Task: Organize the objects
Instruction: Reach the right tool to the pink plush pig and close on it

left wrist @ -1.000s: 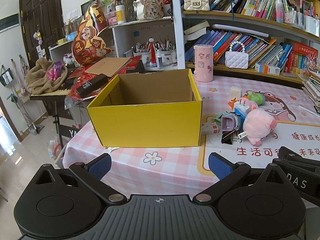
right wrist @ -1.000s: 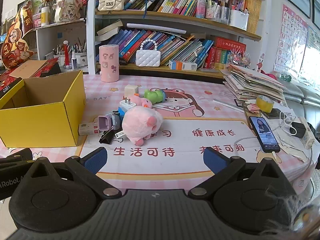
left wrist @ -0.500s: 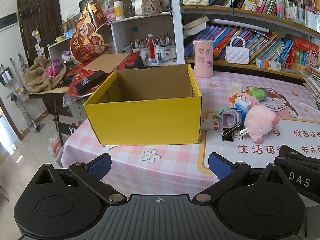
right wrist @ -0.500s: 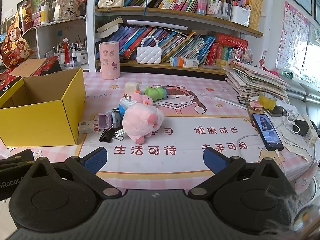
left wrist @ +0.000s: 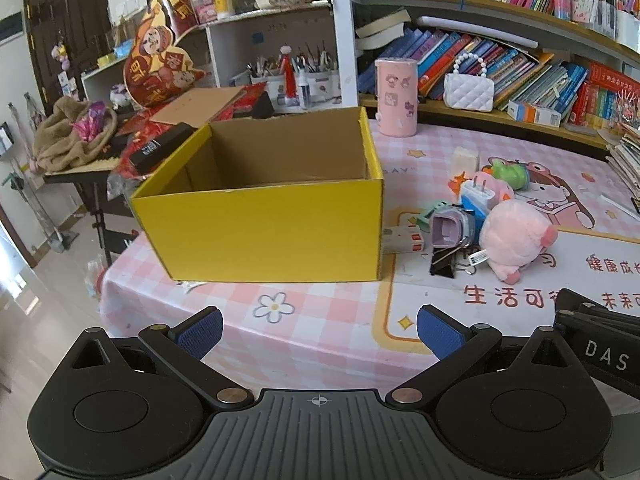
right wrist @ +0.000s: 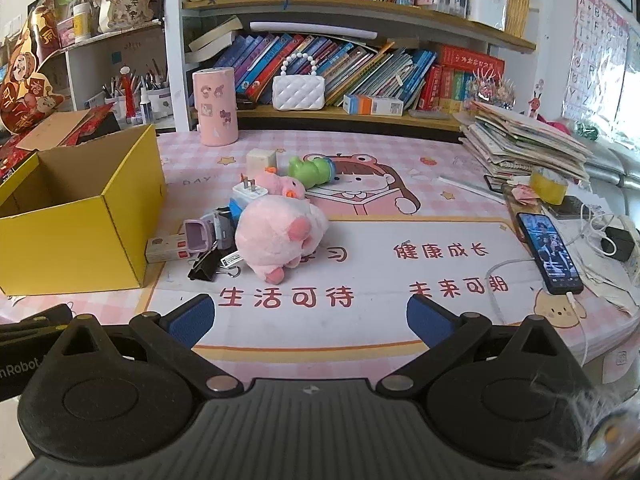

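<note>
— What is seen nearest the cameras?

— The left gripper [left wrist: 318, 330] and the right gripper [right wrist: 310, 320] are both held spread wide over the near edge of the table [right wrist: 380, 320], with nothing between the blue pads [right wrist: 188, 318].

— And just beyond?

— A yellow box [left wrist: 264, 236] is set on the pink checked cloth, open-topped; nothing can be made out inside. Just beside its right wall a small carton [right wrist: 166, 247] and a black binder clip [right wrist: 206, 266] are laid.

— The toys?

— A pink plush pig [right wrist: 276, 236] is found against a purple-and-blue gadget [right wrist: 208, 232] and a white plug [right wrist: 250, 192]. Behind these, a green frog toy [right wrist: 314, 170] and a white cube [right wrist: 261, 160] are placed; farther back, a pink cylinder [right wrist: 214, 108] is stood upright before the bookshelf [right wrist: 360, 4].
</note>
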Action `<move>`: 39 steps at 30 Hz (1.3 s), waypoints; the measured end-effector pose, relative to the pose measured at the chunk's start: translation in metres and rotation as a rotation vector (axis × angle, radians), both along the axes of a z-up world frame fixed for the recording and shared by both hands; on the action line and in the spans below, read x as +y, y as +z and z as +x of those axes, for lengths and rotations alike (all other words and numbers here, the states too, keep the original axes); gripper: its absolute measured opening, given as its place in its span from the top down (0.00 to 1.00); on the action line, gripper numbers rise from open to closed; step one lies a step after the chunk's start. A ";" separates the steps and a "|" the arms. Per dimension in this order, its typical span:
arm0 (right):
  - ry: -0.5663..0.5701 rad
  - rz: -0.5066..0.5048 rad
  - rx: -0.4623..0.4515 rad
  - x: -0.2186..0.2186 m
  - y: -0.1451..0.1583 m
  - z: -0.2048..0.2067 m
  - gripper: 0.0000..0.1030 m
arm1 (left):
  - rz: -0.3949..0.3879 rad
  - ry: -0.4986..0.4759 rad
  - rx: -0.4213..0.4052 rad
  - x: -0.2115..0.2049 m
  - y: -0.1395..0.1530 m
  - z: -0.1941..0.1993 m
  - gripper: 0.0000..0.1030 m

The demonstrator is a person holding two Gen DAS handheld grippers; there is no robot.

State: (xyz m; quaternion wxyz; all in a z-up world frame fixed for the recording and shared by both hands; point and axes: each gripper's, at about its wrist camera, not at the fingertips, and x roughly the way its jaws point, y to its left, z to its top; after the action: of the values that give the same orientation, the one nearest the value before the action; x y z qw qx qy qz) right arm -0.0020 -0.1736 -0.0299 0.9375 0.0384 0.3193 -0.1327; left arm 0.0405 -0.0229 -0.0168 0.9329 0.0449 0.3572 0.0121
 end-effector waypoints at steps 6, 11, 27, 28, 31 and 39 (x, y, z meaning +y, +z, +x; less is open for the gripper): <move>0.021 0.017 0.017 -0.019 -0.005 0.015 0.00 | -0.019 0.002 0.031 -0.017 -0.006 0.014 0.00; 0.049 0.029 0.025 -0.038 -0.009 0.030 0.02 | -0.040 0.016 0.060 -0.030 -0.014 0.027 0.00; 0.289 0.168 0.043 -0.075 -0.030 0.117 0.07 | -0.017 0.186 0.097 -0.035 -0.020 0.044 0.00; 0.298 0.170 0.047 -0.074 -0.031 0.123 0.06 | -0.016 0.200 0.095 -0.034 -0.019 0.044 0.00; 0.317 0.163 0.065 -0.068 -0.040 0.142 0.05 | -0.020 0.220 0.086 -0.031 -0.015 0.044 0.00; 0.347 0.109 0.033 -0.079 -0.040 0.157 0.46 | -0.079 0.148 0.083 -0.051 -0.017 0.057 0.02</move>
State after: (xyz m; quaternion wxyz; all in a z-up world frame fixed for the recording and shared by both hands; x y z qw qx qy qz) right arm 0.1555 -0.2528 -0.0702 0.9376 0.0315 0.3430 0.0478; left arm 0.0980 -0.0739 -0.0341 0.9149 -0.0179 0.3981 0.0650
